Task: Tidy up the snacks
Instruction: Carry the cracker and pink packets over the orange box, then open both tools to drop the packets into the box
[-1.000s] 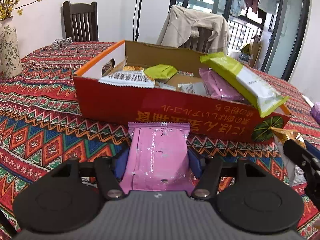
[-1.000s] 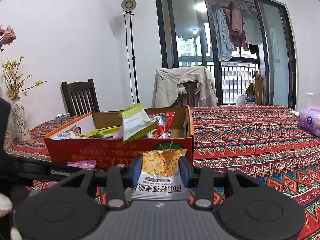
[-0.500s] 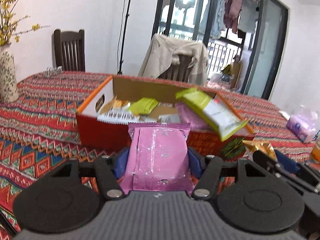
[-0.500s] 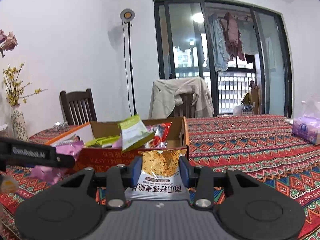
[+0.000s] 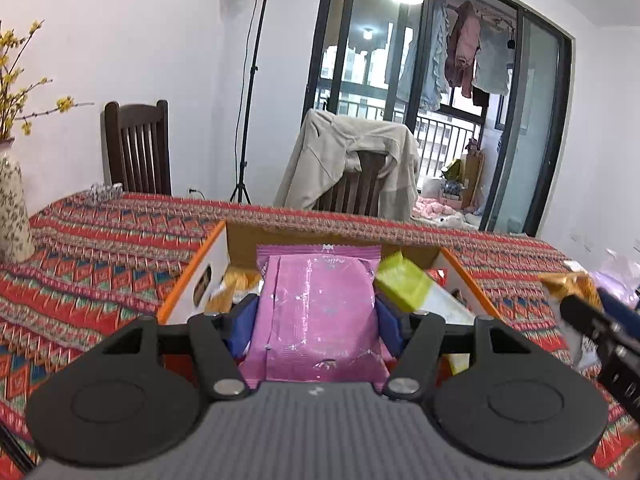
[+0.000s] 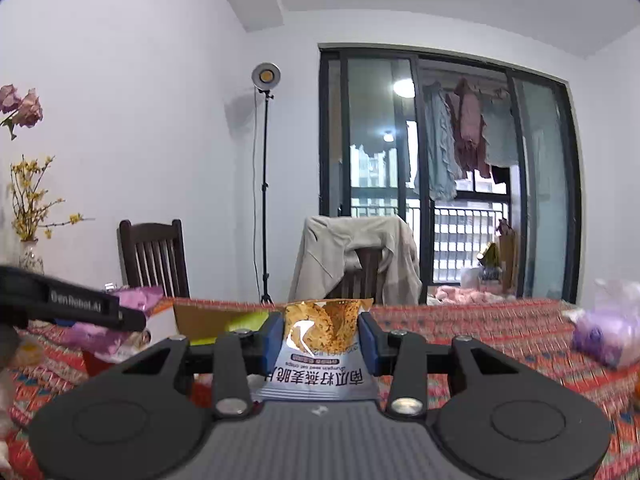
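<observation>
My left gripper (image 5: pixel 316 316) is shut on a pink snack packet (image 5: pixel 316 320), held up in front of the open red cardboard box (image 5: pixel 208 268). A green and white packet (image 5: pixel 404 284) and orange packets (image 5: pixel 234 286) show inside the box behind it. My right gripper (image 6: pixel 322 338) is shut on an oat crisp packet (image 6: pixel 320 332) with a white lower half, raised near the box (image 6: pixel 196 320). In the left wrist view the right gripper's finger (image 5: pixel 592 322) and its packet (image 5: pixel 572 284) appear at the right edge. The left gripper's arm (image 6: pixel 72 306) and pink packet (image 6: pixel 136 296) cross the right wrist view's left side.
A patterned red tablecloth (image 5: pixel 100 248) covers the table. A flowered vase (image 5: pixel 12 212) stands at the far left. A purple tissue pack (image 6: pixel 608 332) lies at the right. Two dark chairs (image 5: pixel 138 148) stand behind the table, one draped with a beige jacket (image 5: pixel 352 164). A light stand (image 6: pixel 265 184) rises behind.
Both grippers have risen with their packets and tipped upward, so the box has dropped lower in both views. The grips are unchanged.
</observation>
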